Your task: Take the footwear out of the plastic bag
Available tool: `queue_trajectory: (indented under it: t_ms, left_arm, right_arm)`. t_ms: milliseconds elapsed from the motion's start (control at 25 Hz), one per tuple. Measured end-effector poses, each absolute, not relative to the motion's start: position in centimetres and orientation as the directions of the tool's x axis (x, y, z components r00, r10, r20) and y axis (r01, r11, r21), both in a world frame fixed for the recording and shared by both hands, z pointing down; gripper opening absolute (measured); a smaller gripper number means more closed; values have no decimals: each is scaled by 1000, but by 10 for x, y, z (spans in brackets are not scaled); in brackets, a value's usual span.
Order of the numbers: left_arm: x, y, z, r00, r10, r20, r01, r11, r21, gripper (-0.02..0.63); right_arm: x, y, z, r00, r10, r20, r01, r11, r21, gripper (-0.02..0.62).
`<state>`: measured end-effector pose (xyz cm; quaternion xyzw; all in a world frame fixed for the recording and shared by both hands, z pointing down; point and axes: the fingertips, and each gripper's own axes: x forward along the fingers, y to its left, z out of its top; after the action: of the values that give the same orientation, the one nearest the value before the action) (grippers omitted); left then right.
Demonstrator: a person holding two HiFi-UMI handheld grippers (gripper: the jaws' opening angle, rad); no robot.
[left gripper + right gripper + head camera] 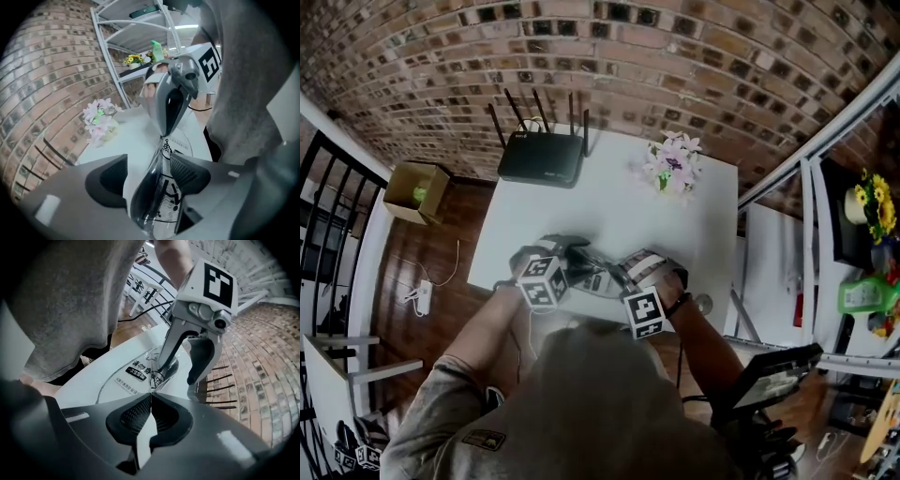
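Plastic bag (137,374) in right claw (151,398)

Head view: looks steeply down from well above the left gripper (574,266) and the right gripper (612,275), facing the brick wall (609,56) beyond them. Left gripper view: rides close behind its own jaws and looks along them, across the table (126,136), at the right gripper very near ahead, flowers (98,119) farther off. Right gripper view: sits just behind its own jaws, faces the left gripper close ahead. Common to both gripper views: the plastic bag (161,187) stretched between the grippers. Common to all three: the white table.
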<state>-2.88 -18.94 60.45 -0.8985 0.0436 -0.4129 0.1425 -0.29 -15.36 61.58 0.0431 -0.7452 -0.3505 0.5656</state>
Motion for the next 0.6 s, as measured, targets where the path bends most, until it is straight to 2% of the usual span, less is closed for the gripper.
queue_trajectory:
  t_ms: [200,520,600]
  left_arm:
    - [-25,-179,617,603,-66,795,141,-972,-188,281]
    - [-32,-179,630,547,-33,836,177,-972,-154,278]
    - [-32,-179,629,544,-44,838,175,-971,-165,250]
  right_arm:
    - [-2,-156,604,-376,-519,768,319,705,633,14]
    - [-5,-150,586,-428,-569,702,264,664,699,14]
    - [-4,-149,584,-434,-573,695,250,664,704,14]
